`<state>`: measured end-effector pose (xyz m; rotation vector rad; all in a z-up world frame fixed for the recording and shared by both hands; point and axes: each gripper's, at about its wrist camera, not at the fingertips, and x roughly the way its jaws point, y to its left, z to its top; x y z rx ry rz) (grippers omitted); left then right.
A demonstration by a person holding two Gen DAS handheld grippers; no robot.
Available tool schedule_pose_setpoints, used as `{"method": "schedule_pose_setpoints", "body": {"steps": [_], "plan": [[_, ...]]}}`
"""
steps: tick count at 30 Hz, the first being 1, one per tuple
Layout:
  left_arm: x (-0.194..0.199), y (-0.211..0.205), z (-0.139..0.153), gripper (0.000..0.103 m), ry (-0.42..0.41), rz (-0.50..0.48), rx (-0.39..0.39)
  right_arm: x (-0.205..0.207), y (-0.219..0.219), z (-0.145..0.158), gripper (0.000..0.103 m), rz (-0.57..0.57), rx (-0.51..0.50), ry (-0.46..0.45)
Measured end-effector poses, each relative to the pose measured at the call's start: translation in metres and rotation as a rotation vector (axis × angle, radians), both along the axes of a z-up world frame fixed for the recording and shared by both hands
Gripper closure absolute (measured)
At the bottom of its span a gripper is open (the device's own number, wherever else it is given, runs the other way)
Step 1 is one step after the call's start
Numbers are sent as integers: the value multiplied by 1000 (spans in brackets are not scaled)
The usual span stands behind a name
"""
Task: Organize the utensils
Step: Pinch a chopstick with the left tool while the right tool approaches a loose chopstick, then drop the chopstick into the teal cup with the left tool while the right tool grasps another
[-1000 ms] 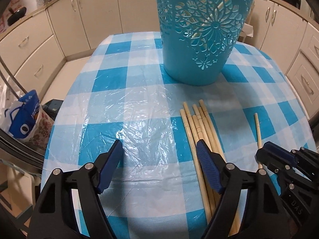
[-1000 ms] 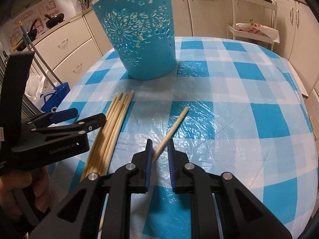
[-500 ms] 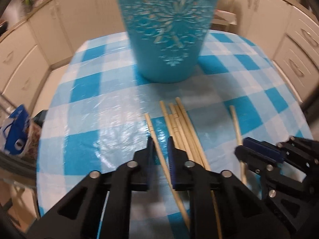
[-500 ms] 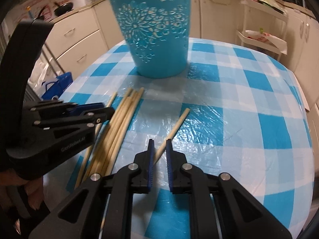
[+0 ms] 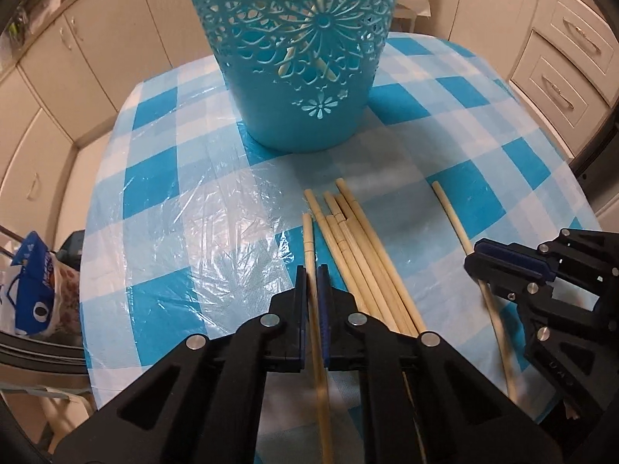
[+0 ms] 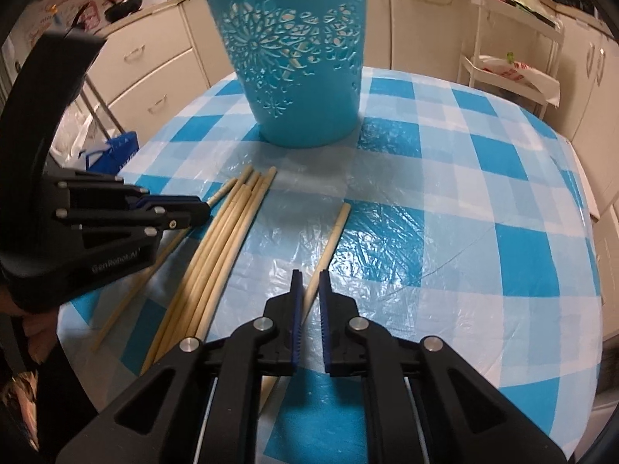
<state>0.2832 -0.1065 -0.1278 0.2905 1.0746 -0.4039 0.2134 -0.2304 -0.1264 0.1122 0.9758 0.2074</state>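
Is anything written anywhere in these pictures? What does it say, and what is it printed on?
"GenRobot.AI": pale lettering on the black body of the left claw, in the right wrist view.
Embossed letters on the right claw body in the left wrist view: too faint to read.
Print on the blue and white bag on the floor: too blurred to read.
Colourful wall stickers far back: unreadable.
The blue basket bears only cut-out flowers.

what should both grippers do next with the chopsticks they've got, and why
Probably lift both straight up off the checked tablecloth. The left gripper is shut on one chopstick beside the loose bundle; the right gripper is shut on the lone chopstick. The blue basket just behind already holds some.
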Motion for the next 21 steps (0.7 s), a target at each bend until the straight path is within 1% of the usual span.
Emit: {"method": "schedule_pose_setpoints", "body": {"steps": [1, 3, 5, 7, 9, 10, 11, 14, 16, 18, 21], "plan": [[-1, 1, 0, 98, -6, 8, -7, -1, -2, 1, 97, -8, 21, -4], [-6, 9, 3, 98, -20, 39, -62, -3, -12, 5, 97, -33, 100, -18], [-12, 20, 11, 99, -45, 66, -141, -3, -18, 7, 98, -56, 137, -31], [-20, 31, 24, 99, -91, 79, -220, -3, -24, 5, 98, -79, 163, -39], [-31, 42, 51, 98, -180, 67, -354, -1, -28, -2, 98, -95, 186, -20], [-33, 45, 59, 98, -210, 61, -389, -1, -29, -7, 98, -101, 195, -5], [-38, 49, 76, 98, -267, 52, -443, -1, -31, -8, 98, -107, 209, -4], [-40, 54, 119, 98, -399, 45, -554, -1, -33, -9, 98, -111, 220, 1], [-38, 58, 147, 98, -493, 48, -614, -1, -33, -9, 98, -110, 219, 1], [-33, 58, 170, 98, -559, 53, -650, -1, -33, -9, 98, -110, 221, 1], [-25, 54, 195, 98, -630, 64, -698, -1, -33, -9, 98, -109, 225, 1]]}}
